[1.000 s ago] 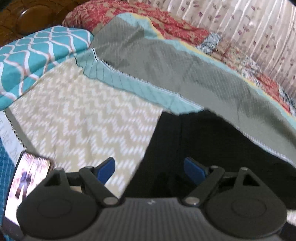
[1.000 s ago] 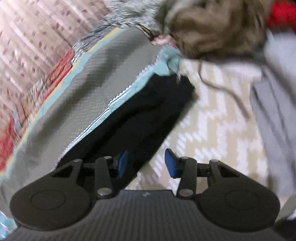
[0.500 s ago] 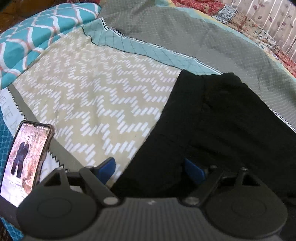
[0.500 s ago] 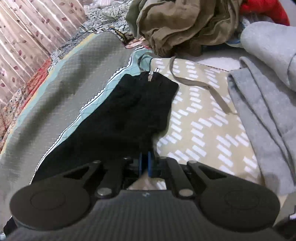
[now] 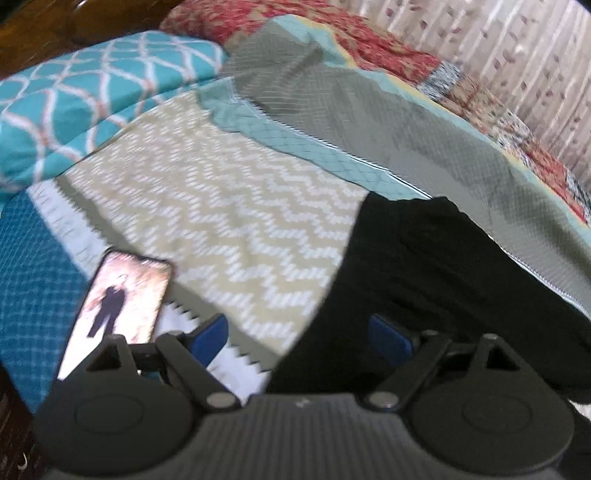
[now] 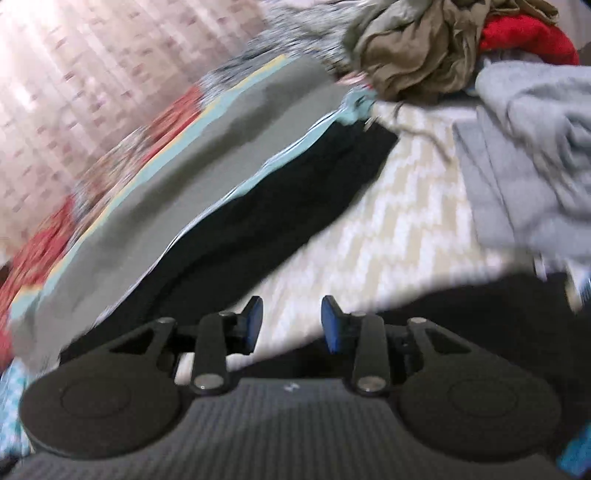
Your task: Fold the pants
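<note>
Blurring hides black pants (image 5: pixel 436 266) detail; my left gripper (image 5: pixel 300 334), right gripper (image 6: pixel 291 323) spread, empty; phone (image 5: pixel 122 302) beside.

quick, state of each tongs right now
left tongs: open, holding nothing, over the edge of the pants.
right tongs: open, holding nothing.

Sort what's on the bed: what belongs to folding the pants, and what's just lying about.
Job: black pants, left gripper, right gripper, both open.

Lying about: phone, teal patterned pillow, grey garment, olive-brown clothes, red garment.
</note>
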